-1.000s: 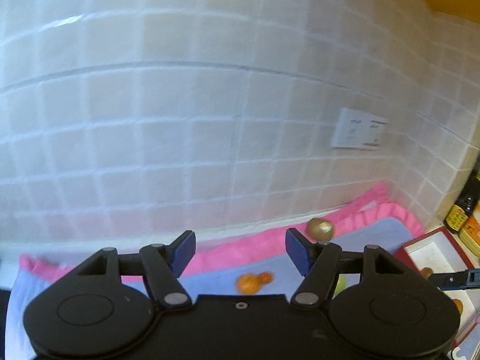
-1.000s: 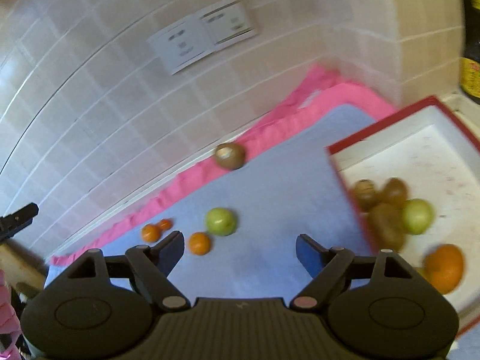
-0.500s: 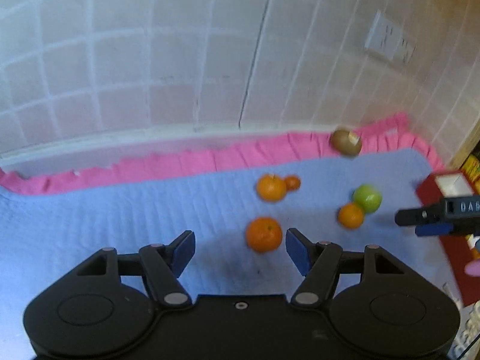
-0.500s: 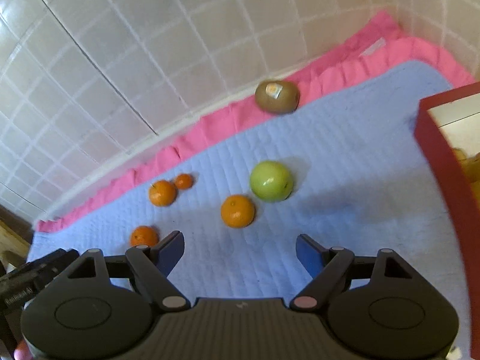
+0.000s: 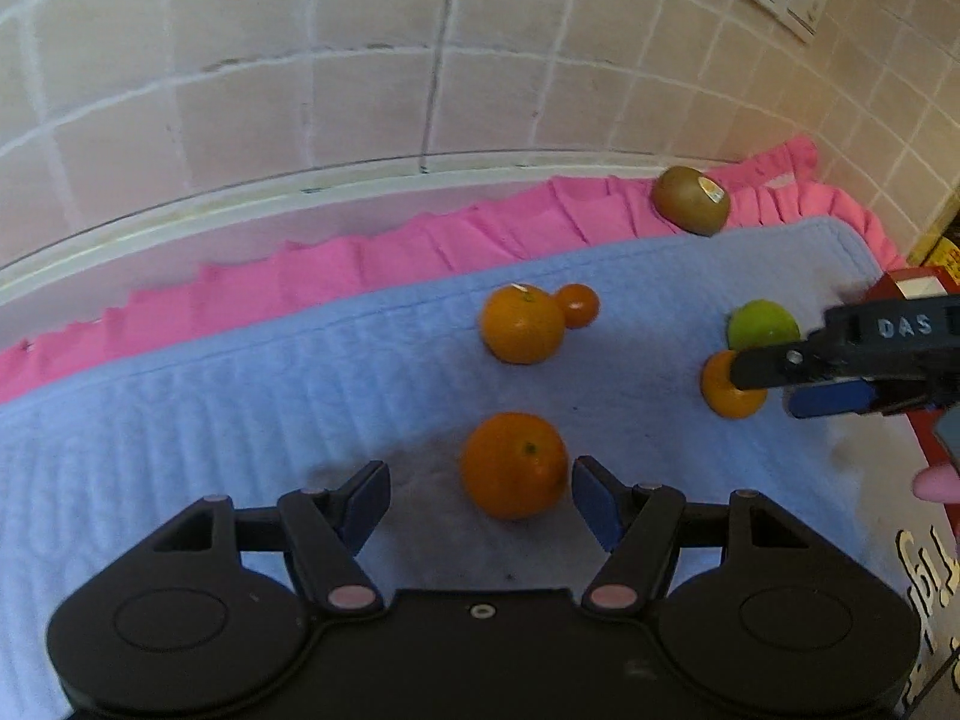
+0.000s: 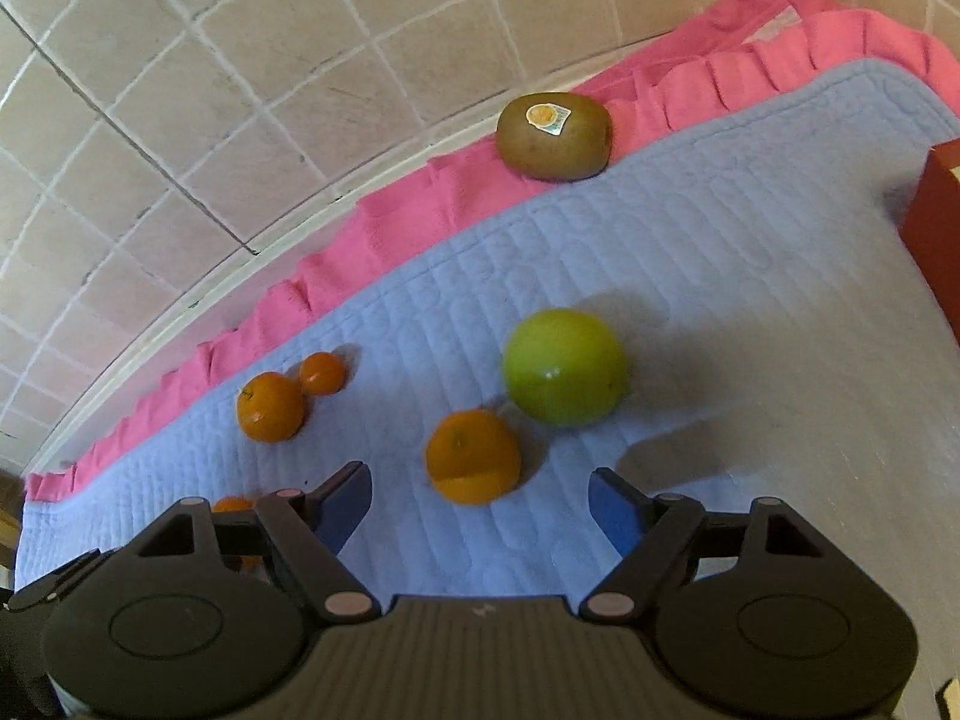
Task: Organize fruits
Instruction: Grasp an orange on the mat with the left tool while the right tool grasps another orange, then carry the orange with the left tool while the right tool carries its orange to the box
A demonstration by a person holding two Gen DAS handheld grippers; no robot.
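Hovering low over the blue mat [image 5: 240, 420], the left tool [image 5: 480, 501] stands open with an orange [image 5: 513, 465] between its blue pads, not gripped. The right tool [image 6: 480, 504] is closing, its pads apart either side of another orange [image 6: 473, 456] and clear of it. Just beyond that orange lies a green apple [image 6: 564, 366], near the red box [image 6: 936, 222] at the mat's right edge. Toward the far edge sit a third orange [image 5: 521, 327] and a small tangerine [image 5: 577, 305], touching. Farthest, a kiwi [image 6: 552, 135] with a sticker rests on the pink cloth [image 5: 420, 246] by the tiled wall [image 5: 360, 60].
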